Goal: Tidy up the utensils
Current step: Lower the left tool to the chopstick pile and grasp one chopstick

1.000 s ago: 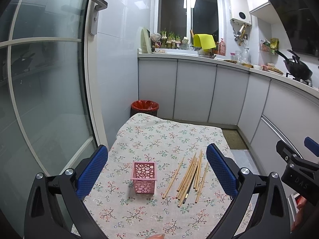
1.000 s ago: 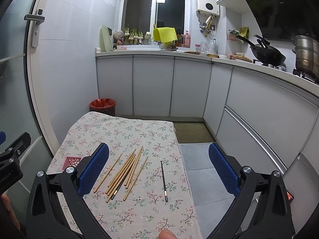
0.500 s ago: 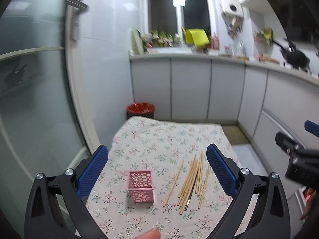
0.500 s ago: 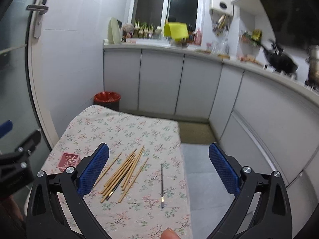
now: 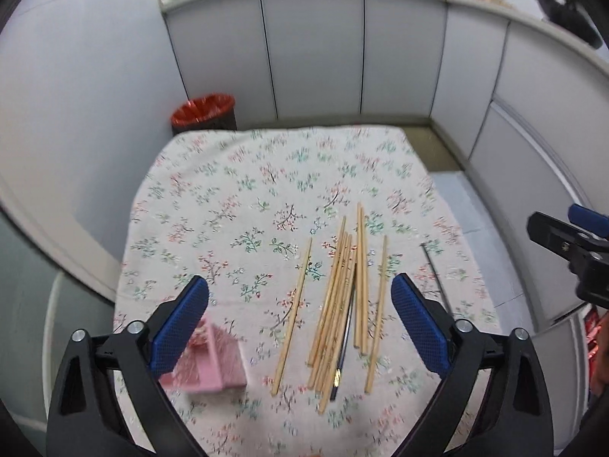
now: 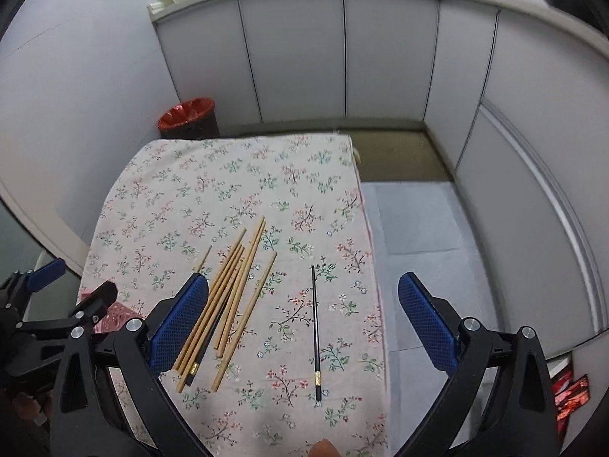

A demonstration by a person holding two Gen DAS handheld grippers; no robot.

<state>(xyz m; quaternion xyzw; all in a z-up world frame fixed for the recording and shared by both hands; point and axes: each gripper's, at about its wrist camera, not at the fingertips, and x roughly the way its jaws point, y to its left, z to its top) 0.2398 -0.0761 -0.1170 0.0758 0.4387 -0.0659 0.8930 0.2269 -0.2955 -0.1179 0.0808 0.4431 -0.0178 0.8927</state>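
Two grippers hang over the worktop with its flowered cloth, and both have tipped sharply downward in the last second: the window and upper wall that filled the earlier views are gone, and the cloth now fills the frame. The left gripper has its jaws wide apart and holds nothing; the right gripper is likewise spread and empty. Neither touches anything yet.

The wooden chopsticks lie loose in a rough bundle on the cloth, between the left gripper's blue pads, with one dark chopstick tucked among them. A second black chopstick lies apart to their right, near the cloth's edge, between the right gripper's pads. The pink holder sits just left of the bundle, partly hidden behind the left gripper's near finger and blurred, so whether it stands quite upright is hard to say.

The shift downward looks like a move from surveying to reaching. My guess is that picking comes next, with nothing yet sorted into the holder.
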